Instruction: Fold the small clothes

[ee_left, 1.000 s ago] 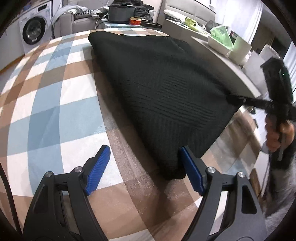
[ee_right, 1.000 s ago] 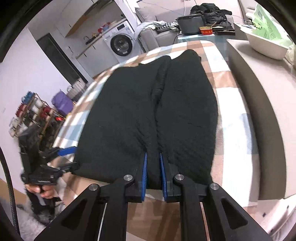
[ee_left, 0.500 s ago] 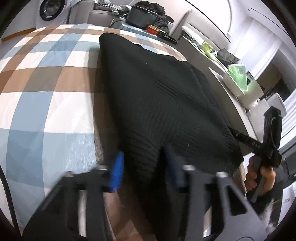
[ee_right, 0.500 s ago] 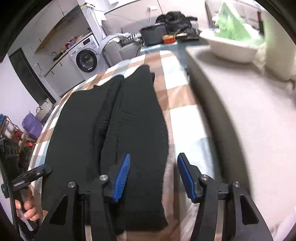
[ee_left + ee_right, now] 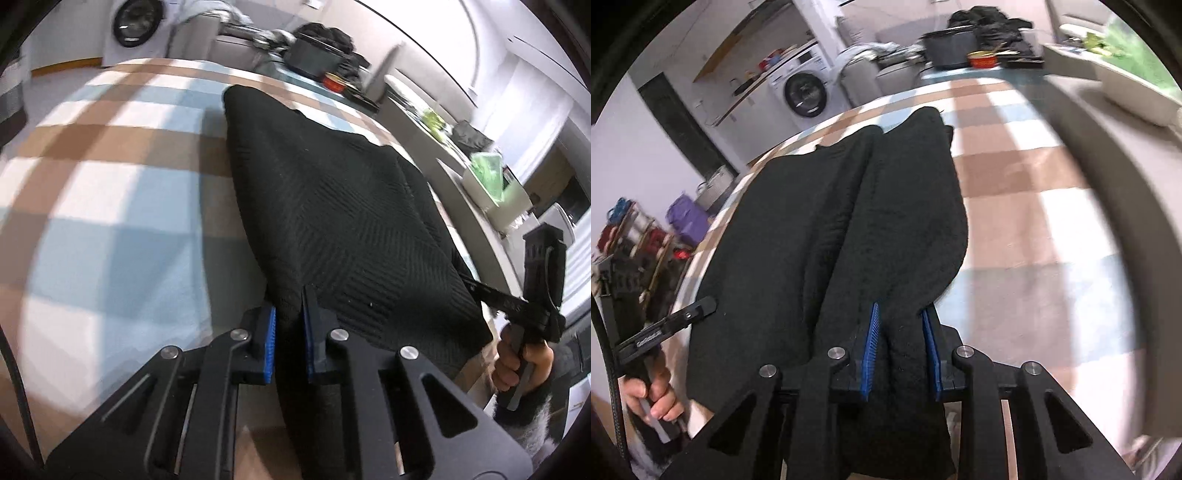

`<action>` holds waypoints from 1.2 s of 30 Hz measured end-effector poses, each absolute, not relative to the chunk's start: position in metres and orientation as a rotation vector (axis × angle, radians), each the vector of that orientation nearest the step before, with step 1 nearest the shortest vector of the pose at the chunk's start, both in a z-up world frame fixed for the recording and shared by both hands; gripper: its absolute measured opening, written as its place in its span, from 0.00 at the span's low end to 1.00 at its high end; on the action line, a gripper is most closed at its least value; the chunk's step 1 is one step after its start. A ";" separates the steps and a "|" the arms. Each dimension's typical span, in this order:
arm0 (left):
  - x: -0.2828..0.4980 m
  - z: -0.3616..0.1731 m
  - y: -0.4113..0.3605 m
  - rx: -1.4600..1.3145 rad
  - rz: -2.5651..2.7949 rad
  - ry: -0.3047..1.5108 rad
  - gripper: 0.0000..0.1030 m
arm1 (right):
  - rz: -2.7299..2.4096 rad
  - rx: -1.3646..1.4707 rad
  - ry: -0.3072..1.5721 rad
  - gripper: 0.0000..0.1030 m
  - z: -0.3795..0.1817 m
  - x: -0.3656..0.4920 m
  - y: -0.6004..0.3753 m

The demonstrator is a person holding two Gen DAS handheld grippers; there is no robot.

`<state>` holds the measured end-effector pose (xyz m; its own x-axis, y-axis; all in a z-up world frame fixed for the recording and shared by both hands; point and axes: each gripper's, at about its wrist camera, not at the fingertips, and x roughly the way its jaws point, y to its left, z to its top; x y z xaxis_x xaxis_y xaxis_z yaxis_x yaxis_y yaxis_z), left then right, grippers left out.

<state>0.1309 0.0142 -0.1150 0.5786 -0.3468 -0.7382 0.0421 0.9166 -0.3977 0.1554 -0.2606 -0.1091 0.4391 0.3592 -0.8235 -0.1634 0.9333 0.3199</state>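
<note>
A black knitted garment (image 5: 332,206) lies lengthwise on the checked tablecloth (image 5: 110,221), folded into two long lobes (image 5: 849,206). My left gripper (image 5: 289,332) is at its near left edge, jaws closing, with a pinch of black cloth between the blue pads. My right gripper (image 5: 901,332) is at the near end of the right lobe, jaws closing too, and bunched cloth fills the gap between its pads. Each view shows the other gripper in a hand at the garment's far side: the right gripper (image 5: 517,306) and the left gripper (image 5: 665,328).
A grey counter (image 5: 1126,184) with a white basin (image 5: 491,184) runs along the table's right side. Beyond the far end stand a black pot (image 5: 949,48), a red can (image 5: 982,59) and a washing machine (image 5: 805,90). A shelf of bottles (image 5: 628,236) is at the left.
The left jaws went from wide open to closed on the garment's near edge. The right jaws let go, shifted right along the hem and closed again on the right lobe.
</note>
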 end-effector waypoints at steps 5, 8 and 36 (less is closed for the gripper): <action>0.113 -0.111 0.060 -0.391 -0.141 0.933 0.10 | 0.499 0.162 1.132 0.27 -0.113 0.146 -0.211; 0.114 -0.107 0.072 -0.418 -0.129 0.927 0.15 | 0.487 0.165 1.117 0.32 -0.105 0.152 -0.212; 0.155 -0.092 0.076 -0.340 -0.136 0.885 0.85 | 0.628 0.293 1.087 0.58 -0.113 0.273 -0.126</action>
